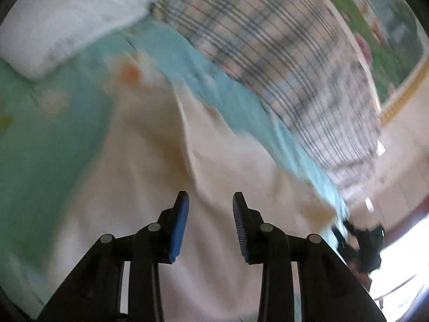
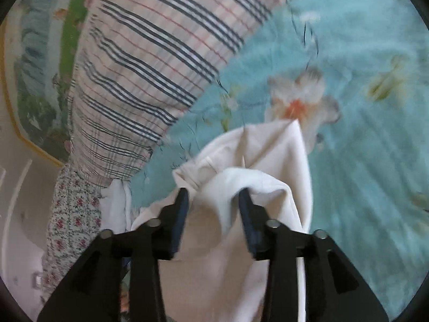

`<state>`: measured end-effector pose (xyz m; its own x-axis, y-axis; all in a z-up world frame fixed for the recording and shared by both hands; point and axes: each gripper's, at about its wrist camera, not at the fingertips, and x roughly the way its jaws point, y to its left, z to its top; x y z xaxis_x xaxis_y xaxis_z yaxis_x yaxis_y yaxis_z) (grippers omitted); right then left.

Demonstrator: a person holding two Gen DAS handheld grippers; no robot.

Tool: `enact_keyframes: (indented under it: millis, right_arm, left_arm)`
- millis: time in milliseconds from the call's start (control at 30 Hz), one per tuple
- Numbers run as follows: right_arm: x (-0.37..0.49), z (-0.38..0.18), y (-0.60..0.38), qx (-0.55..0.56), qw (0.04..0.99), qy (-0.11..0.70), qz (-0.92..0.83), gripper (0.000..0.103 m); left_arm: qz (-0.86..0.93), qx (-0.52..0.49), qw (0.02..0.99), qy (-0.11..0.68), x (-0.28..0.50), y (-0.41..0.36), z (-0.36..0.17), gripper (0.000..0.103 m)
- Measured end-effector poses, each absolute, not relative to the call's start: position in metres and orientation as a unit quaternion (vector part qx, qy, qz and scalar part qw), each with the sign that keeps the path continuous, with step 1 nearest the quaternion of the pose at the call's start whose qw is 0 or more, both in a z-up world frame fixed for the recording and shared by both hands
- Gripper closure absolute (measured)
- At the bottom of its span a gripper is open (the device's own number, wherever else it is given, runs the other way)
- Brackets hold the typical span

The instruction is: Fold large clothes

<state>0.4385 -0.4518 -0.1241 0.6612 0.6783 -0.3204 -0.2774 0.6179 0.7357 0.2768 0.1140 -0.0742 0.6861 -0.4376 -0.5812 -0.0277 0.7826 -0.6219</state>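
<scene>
- Cream-white cotton garment (image 1: 219, 166) lies spread on turquoise floral bedsheet (image 1: 48, 139), w/ one bunched end (image 2: 254, 161) humped up in front of the right gripper (image 2: 213, 198).
- Left gripper (image 1: 210, 201): jaws apart, nothing between them, hovering over the cloth.
- Right gripper: jaws spread, a fold of cloth sits between/over them; can't tell if any is pinched. Looks released.
- Risk: closing on the hump could grab several layers, so the fold comes out lumpy.
- Risk: plaid striped quilt (image 2: 150, 61) lies just beside the garment; a wide sweep may snag it.
- Both views blurred, so edges are hard to judge; a grab may miss the hem.
</scene>
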Motion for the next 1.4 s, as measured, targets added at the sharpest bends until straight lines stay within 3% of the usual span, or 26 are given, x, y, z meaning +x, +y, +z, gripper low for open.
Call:
enact_keyframes:
  millis: [100,233,333,567,700,800,867,933,1167,1400]
  right_arm:
    - [0.411,-0.122,-0.414,0.259,0.849,0.311,0.338,0.058]
    - [0.400,-0.141,-0.335,0.062,0.851,0.384,0.354,0.058]
    - [0.429,-0.146,-0.326,0.029,0.866,0.388,0.315,0.058]
    - [0.500,-0.120,-0.375,0.138,0.908,0.333,0.215,0.058]
    - [0.514,-0.135,-0.391,0.195,0.896,0.351,0.190,0.059]
    - [0.495,-0.132,-0.393,0.204,0.896,0.345,0.193,0.059]
    - [0.474,-0.124,-0.397,0.218,0.893,0.333,0.212,0.059]
    - [0.454,-0.118,-0.398,0.223,0.892,0.322,0.226,0.059]
    - [0.383,-0.127,-0.377,0.229,0.876,0.320,0.279,0.059]
    - [0.351,-0.173,-0.355,0.208,0.865,0.364,0.275,0.059]
  left_arm:
    - [-0.171,-0.274,0.847,0.422,0.275,0.068,-0.086,0.070]
    - [-0.187,-0.208,0.849,0.449,0.299,0.025,-0.095,0.067]
    - [-0.178,-0.210,0.853,0.444,0.332,0.031,-0.094,0.068]
    - [-0.073,-0.244,0.886,0.387,0.389,0.099,-0.079,0.066]
    - [-0.041,-0.289,0.879,0.378,0.389,0.142,-0.092,0.067]
    - [-0.029,-0.307,0.879,0.365,0.365,0.155,-0.085,0.063]
    - [-0.022,-0.303,0.886,0.351,0.343,0.155,-0.074,0.049]
    - [-0.029,-0.310,0.889,0.336,0.314,0.155,-0.062,0.044]
    - [-0.081,-0.326,0.874,0.352,0.230,0.115,-0.066,0.039]
    - [-0.099,-0.340,0.840,0.410,0.167,0.087,-0.109,0.039]
